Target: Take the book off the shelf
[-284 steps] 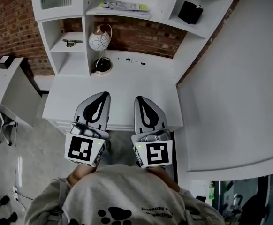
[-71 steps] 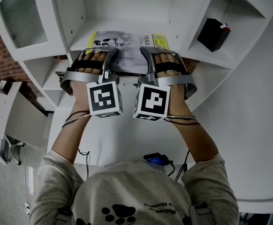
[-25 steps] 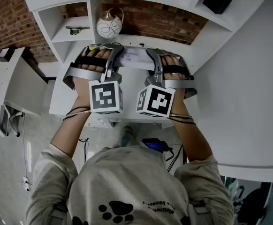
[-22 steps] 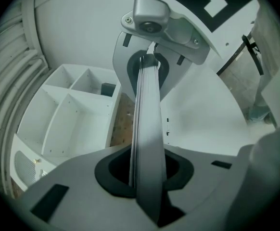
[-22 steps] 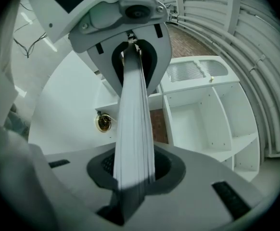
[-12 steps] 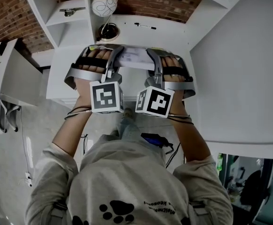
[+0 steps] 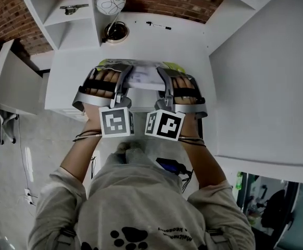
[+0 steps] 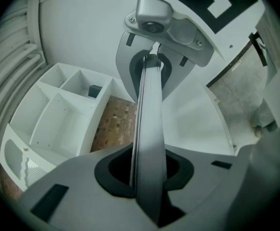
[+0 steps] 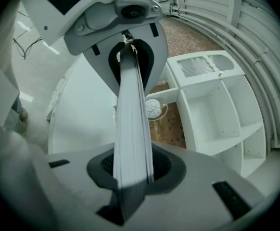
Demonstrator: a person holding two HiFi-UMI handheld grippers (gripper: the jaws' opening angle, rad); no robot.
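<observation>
Head view: the book [image 7: 145,77] is out of the shelf unit [image 7: 63,20], held level over the white desk [image 7: 162,43]; the left gripper [image 7: 124,69] is clamped on its left edge; the right gripper [image 7: 161,73] is clamped on its right edge.

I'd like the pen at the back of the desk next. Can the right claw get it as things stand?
Probably not yet: the right claw is shut on the book, which the left claw grips too. The desk up to the pen looks free, so the book is the only hindrance.
</observation>
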